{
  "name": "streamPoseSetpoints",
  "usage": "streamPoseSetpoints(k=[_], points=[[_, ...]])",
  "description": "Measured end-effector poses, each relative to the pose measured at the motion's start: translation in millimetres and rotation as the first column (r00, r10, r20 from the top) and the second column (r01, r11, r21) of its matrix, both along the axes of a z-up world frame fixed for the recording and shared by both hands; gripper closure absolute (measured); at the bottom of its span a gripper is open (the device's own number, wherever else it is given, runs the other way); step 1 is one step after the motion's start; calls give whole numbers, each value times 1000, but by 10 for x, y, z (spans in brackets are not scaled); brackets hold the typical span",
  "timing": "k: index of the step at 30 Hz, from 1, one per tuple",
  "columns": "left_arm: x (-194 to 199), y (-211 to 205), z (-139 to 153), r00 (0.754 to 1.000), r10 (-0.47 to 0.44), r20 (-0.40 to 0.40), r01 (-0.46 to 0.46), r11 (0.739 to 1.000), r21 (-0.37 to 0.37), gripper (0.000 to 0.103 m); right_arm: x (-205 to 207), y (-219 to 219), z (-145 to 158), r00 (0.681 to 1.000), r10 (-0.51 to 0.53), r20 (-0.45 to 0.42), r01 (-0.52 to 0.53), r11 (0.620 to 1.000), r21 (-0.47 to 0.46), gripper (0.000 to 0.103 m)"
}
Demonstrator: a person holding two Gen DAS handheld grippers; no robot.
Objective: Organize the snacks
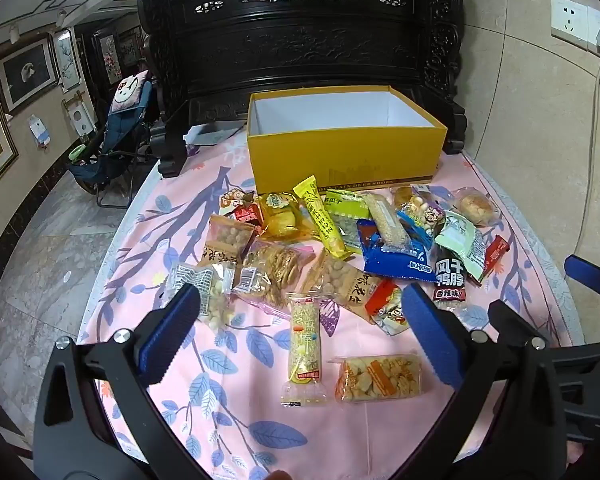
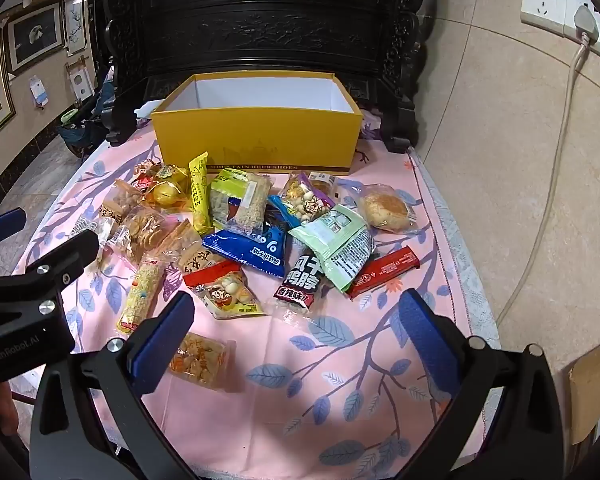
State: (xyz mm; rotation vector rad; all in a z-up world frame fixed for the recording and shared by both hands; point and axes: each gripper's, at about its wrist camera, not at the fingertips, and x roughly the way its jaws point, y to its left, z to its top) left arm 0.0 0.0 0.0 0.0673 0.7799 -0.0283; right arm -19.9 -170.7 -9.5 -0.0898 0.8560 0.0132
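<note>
Several wrapped snacks lie scattered on a pink leaf-print tablecloth (image 1: 236, 392), in front of an open, empty yellow box (image 1: 340, 156), also in the right wrist view (image 2: 256, 136). My left gripper (image 1: 300, 328) is open and empty above the near snacks: a yellow-green bar (image 1: 305, 354) and an orange cracker pack (image 1: 378, 378). My right gripper (image 2: 296, 332) is open and empty over bare cloth, near a red-topped pack (image 2: 224, 288) and a black pack (image 2: 300, 280). A blue bag (image 2: 248, 248), a green pack (image 2: 336, 244), a red bar (image 2: 384, 266) and a bun (image 2: 384, 208) lie beyond.
A dark carved wooden screen (image 1: 300, 40) stands behind the box. A tiled wall with sockets and a cable (image 2: 556, 160) is to the right. A folding chair (image 1: 116, 140) stands on the floor to the left. The table's edges drop off left and right.
</note>
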Motion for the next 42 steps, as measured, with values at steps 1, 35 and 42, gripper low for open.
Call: streamPoseSetpoints(k=[1,35,42], points=[[-1,0,0,1000,0,1,0,1000,0,2,0,2,-2,1000,0,-1,0,1000,-1,1],[-13,-8,-102,1000,3,-18,-3,1000,-7,2,21,26,-46,1000,2,-15,-2,1000,-3,1],[-6,6,-104,1000,3,-24,-4,1000,-13,2,23,20,-56,1000,3,-18,-3,1000,-3,1]])
